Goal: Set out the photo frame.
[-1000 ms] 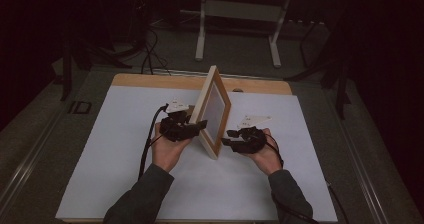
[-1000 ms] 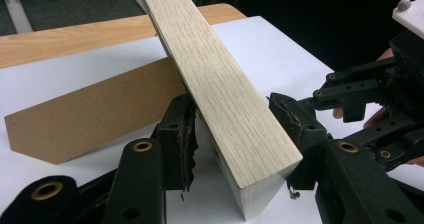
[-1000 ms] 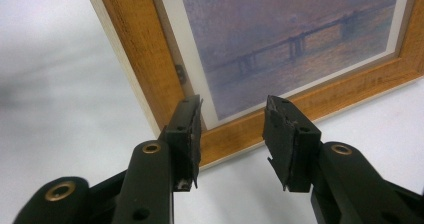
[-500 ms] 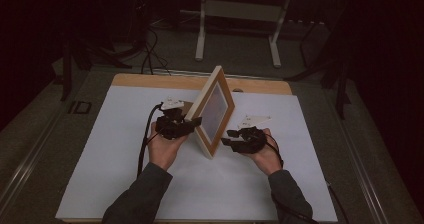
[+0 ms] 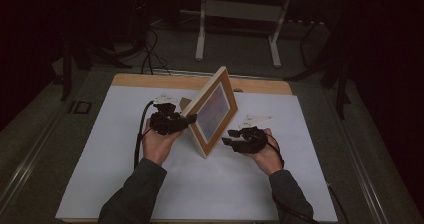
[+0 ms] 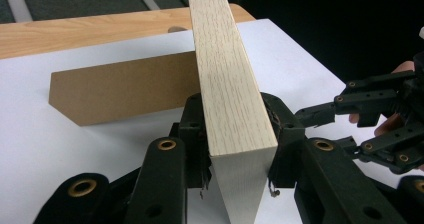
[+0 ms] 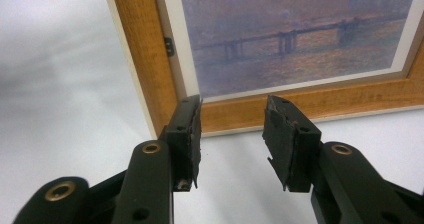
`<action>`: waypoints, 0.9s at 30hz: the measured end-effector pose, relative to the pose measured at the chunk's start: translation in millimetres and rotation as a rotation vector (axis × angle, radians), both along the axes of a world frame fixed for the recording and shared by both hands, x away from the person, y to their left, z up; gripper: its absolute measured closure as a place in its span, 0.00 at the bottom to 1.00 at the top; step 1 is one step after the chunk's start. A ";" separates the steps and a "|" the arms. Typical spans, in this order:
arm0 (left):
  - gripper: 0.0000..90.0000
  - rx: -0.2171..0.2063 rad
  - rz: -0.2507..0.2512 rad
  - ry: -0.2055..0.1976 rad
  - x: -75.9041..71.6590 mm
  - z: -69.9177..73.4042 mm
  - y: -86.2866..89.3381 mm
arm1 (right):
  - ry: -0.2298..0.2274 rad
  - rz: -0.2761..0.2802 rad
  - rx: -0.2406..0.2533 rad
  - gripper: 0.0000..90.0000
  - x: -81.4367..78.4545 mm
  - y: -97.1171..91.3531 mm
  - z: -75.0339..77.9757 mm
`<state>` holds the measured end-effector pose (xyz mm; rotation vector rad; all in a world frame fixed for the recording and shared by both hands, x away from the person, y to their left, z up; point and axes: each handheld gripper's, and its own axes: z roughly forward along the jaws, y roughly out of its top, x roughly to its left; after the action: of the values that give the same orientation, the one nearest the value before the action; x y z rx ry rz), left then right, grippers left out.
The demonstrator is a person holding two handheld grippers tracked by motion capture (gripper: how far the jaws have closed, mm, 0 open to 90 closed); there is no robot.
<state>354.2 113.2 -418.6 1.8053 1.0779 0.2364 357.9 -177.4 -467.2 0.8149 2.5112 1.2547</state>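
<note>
We are standing a picture frame [image 5: 212, 111] on the white sheet [image 5: 100, 149] near the middle of the table [image 5: 150, 80], with its glazed face turned toward four o'clock and its brown easel leg [image 6: 120, 91] reaching back toward ten o'clock. Our left gripper [image 5: 187, 120] is holding the frame's near side rail; its jaws have just been closing, and in the left gripper view both pads are pressing on the pale wood edge. Our right gripper [image 5: 227, 137] is waiting at four o'clock of the frame, just beside its lower corner, with the jaws standing moderately apart and nothing between them.

We are judging the balance as the weak point. The frame is leaning on one lower edge and that leg, so if we are letting go before the leg is bearing squarely, the frame is likely tipping back toward ten o'clock or forward onto the glass. The left pads are sitting near the rail's end, so a small twist could be sliding them off. The sheet looks smooth, and the lower edge could be skidding toward four o'clock into the right gripper.
</note>
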 end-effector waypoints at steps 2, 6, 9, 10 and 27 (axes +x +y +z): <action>0.76 0.005 -0.011 -0.001 1.3 0.3 2.2 | 0.000 0.000 0.000 0.64 0.1 -0.3 0.5; 0.76 -0.004 -0.036 -0.006 4.4 -0.8 7.0 | 0.000 -0.004 0.000 0.64 0.5 -0.6 1.2; 0.76 -0.009 -0.052 -0.007 6.4 -1.3 9.3 | -0.001 -0.005 0.000 0.64 0.5 -0.4 1.4; 0.76 -0.008 -0.060 -0.008 7.4 -1.4 10.4 | -0.002 -0.004 -0.001 0.64 0.5 -0.4 1.3; 0.77 -0.077 -0.187 0.036 23.8 -4.0 36.6 | -0.007 -0.016 -0.002 0.64 1.8 -4.0 3.1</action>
<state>377.9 149.8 -422.7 1.8330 0.9232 0.0500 359.7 -181.4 -464.2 0.8274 2.4949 1.2473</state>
